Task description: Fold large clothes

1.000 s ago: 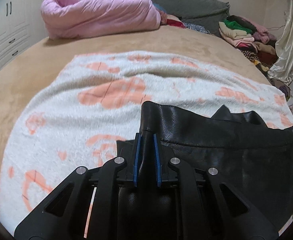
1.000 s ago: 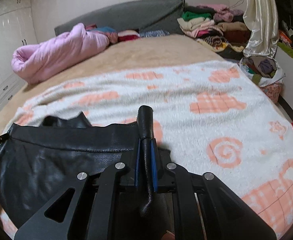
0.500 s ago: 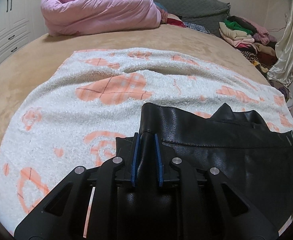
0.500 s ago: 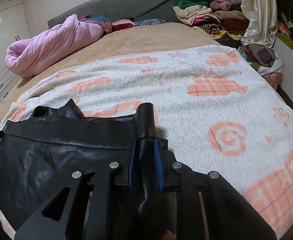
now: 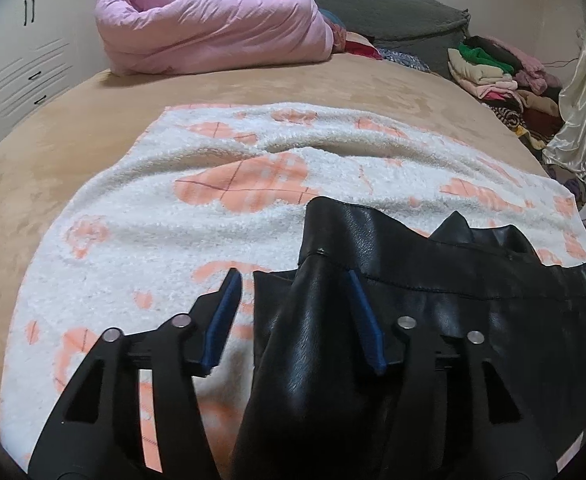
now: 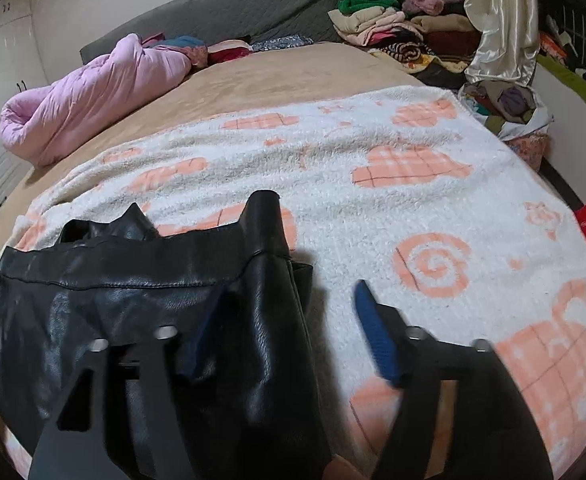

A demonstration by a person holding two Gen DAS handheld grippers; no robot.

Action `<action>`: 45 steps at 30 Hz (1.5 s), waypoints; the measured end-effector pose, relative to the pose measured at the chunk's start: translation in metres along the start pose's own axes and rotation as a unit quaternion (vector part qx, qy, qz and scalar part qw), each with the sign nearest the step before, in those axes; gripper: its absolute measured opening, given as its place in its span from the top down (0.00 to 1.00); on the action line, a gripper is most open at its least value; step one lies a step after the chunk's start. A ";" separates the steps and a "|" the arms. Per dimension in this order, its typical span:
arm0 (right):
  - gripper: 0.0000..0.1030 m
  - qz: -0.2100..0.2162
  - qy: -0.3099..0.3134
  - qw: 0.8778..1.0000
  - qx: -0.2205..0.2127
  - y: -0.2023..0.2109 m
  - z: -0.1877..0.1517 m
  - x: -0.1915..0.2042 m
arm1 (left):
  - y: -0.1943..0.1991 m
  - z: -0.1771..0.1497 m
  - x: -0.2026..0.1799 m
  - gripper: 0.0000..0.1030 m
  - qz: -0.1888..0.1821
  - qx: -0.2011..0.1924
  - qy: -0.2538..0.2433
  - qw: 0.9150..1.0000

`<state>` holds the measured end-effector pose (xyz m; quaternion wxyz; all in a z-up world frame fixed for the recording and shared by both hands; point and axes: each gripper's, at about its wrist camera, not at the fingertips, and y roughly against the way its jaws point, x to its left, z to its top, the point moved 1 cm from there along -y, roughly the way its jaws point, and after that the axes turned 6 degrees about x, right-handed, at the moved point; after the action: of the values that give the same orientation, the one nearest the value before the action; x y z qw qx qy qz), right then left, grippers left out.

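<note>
A black leather garment (image 5: 433,320) (image 6: 113,300) lies bunched at the near edge of a white fleece blanket with orange hearts (image 5: 173,232) (image 6: 373,208) spread on the bed. My left gripper (image 5: 292,276) is opening over the garment's left end. A raised fold stands between the jaws, clear of the left pad (image 5: 223,320) and leaning by the right one. My right gripper (image 6: 289,288) is opening at the garment's right end. There the fold rests near its blurred left finger, far from the right pad (image 6: 373,332).
A rolled pink duvet (image 5: 213,32) (image 6: 85,96) and a grey headboard cushion (image 5: 393,12) sit at the far end of the tan bed (image 5: 73,128). Piled clothes (image 5: 501,76) (image 6: 393,28) and a satin curtain (image 6: 501,20) are far right. White drawers (image 5: 25,68) stand left.
Both grippers were shut on folds of the leather garment and now stand open. The folds stay upright between the jaws. Both hands have hardly moved.
</note>
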<state>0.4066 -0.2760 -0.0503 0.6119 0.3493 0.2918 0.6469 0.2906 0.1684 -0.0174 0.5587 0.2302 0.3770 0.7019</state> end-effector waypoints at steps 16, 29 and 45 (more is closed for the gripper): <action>0.22 0.031 0.070 0.994 -0.079 0.084 -0.029 0.048 | 0.064 -0.021 -0.002 0.11 -0.026 -0.019 -0.007 0.999; 0.22 0.047 0.066 0.997 -0.015 0.087 -0.085 0.069 | 0.057 -0.084 0.005 0.11 -0.038 0.035 -0.005 0.999; 0.15 0.061 0.045 0.997 0.005 0.081 -0.110 0.082 | 0.061 -0.114 0.024 0.11 -0.048 0.053 0.023 0.997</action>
<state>0.2696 -0.1951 -0.0422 0.5561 0.3403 0.3004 0.6962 0.1622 0.1547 -0.0417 0.5703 0.2249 0.4370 0.6582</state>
